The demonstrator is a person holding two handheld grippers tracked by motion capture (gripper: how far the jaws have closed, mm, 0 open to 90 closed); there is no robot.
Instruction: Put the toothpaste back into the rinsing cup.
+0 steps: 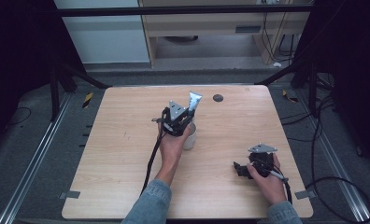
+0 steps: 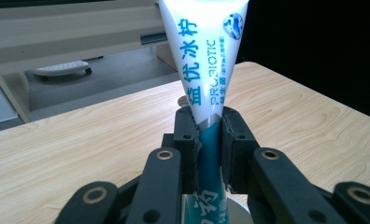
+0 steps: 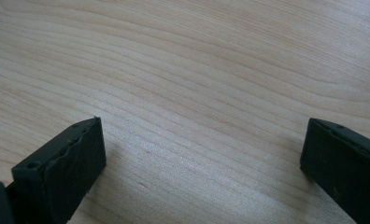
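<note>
Toothpaste tube (image 2: 202, 60): white w/ blue print, teal band low down; stands near upright, flat crimped end up, lower end going into the cup (image 1: 191, 135).
Landmark: cup, white, roughly mid-table, on the wooden table (image 1: 127, 154).
Tube vs cup: directly above it, bottom part at or inside the rim; can't tell if it touches the cup floor.
Left gripper (image 1: 178, 122): clenched on the tube, pads pinching the teal band on both flat sides; sits right over the cup, person's hand below/near side of it.
Right gripper (image 1: 243, 169): jaws spread wide, nothing between them, just bare wood; well apart from the cup, toward the near right corner, resting by the table.
Dark round spot (image 1: 218, 97): on table beyond the cup, to its right; not involved.
Handling (judgement): tube prob. light, soft plastic, walls dent under squeeze; glossy skin so could slide if grip is slack; hard pinch near the cap end could push paste out.
Where to hold: mid-body across the flat faces, as now; avoid the thin crimp (floppy) and the neck.
Step (judgement): lowering tube into cup, cap end down; release once it leans on the rim.
Risk: cup is small & prob. light, tall tube may tip it or lean out.
</note>
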